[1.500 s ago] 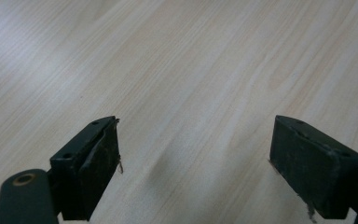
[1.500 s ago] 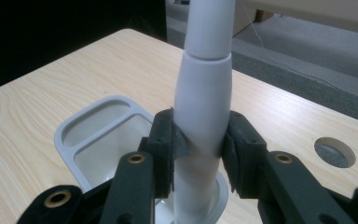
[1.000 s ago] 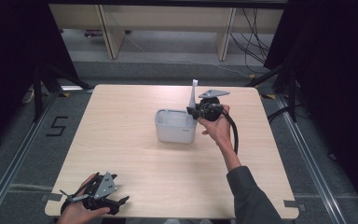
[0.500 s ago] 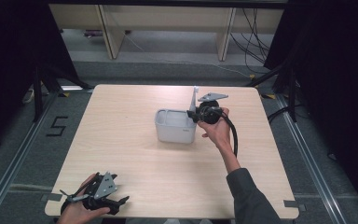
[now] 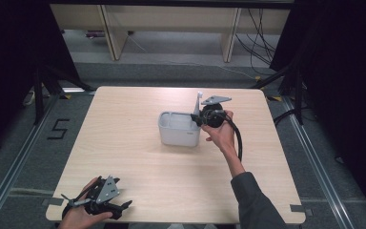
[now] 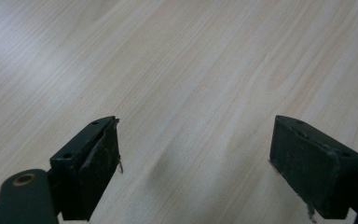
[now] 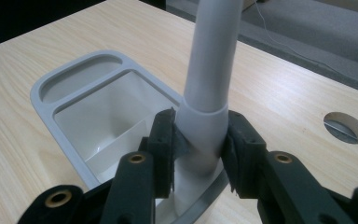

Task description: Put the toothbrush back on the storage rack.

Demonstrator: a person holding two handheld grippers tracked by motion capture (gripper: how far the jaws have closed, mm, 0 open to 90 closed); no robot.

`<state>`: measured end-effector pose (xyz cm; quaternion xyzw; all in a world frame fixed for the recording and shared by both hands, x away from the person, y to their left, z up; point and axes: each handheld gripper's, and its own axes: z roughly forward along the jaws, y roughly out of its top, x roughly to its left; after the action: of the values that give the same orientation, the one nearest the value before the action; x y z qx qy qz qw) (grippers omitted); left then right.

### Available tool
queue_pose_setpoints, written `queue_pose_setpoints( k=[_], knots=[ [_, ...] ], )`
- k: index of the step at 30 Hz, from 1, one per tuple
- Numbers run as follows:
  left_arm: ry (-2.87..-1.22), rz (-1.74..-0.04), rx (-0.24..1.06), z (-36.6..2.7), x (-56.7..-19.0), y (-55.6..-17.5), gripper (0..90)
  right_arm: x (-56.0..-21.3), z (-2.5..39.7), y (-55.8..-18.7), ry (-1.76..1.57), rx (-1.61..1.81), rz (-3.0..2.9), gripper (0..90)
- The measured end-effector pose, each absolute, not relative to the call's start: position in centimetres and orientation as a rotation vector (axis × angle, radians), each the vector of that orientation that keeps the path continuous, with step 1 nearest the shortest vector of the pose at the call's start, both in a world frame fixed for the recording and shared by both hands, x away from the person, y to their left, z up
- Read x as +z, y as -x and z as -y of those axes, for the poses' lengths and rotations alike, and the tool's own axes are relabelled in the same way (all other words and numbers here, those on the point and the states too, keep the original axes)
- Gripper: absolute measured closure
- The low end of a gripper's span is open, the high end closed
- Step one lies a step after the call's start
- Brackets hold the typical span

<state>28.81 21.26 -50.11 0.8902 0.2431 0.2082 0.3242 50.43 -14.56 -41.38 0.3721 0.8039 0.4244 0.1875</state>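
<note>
Setting: a pale wood worktop (image 5: 138,143) under dark curtains, grey floor all round, a cable hole (image 7: 345,127) set into the wood in the right gripper view.
Tube: a grey-white plastic tube (image 7: 209,88), standing close to upright, its lower end thicker like a sleeve; in the high view it pokes up as a thin white post (image 5: 198,102) at the right end of the bin.
Bin: a light grey bin (image 5: 178,129) sits near the middle of the worktop, a little towards the far right; the right gripper view shows its rim (image 7: 60,77), a shallow slot along one side and a deep main compartment with a divider low inside.
Tube against bin: its base hangs over the bin's near edge; I cannot tell whether it touches the bottom.
Right claw: the right claw (image 7: 199,140) is clamped on the tube's thick lower section, one pad pressing on each side, hand raised at the bin's right end (image 5: 208,116).
Left claw: the left claw (image 6: 196,172) gapes wide with nothing between the pads, bare wood below; it rests at the near left corner (image 5: 100,200), well apart from the bin.
</note>
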Motion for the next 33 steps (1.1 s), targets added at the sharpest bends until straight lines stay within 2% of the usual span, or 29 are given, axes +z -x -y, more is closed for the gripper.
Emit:
queue_pose_setpoints(
  k=[7, 18, 22, 33],
  knots=[
    [-2.321, -0.636, 0.549, -21.2, -50.2, -28.9, 15.3, -41.5, 14.7, -50.4, -1.055, 1.221, -2.259, 66.1],
    [-2.336, -0.629, 0.555, -21.3, -50.1, -28.9, 15.3, -40.4, 15.2, -49.9, -1.013, 1.249, -2.224, 47.7],
    [-2.330, -0.631, 0.550, -21.2, -50.2, -28.9, 15.3, -40.2, 15.3, -49.6, -1.041, 1.257, -2.209, 44.5],
    [-2.335, -0.630, 0.555, -21.3, -50.1, -28.9, 15.3, -39.8, 15.8, -49.6, -1.045, 1.284, -2.178, 41.2]
  ],
)
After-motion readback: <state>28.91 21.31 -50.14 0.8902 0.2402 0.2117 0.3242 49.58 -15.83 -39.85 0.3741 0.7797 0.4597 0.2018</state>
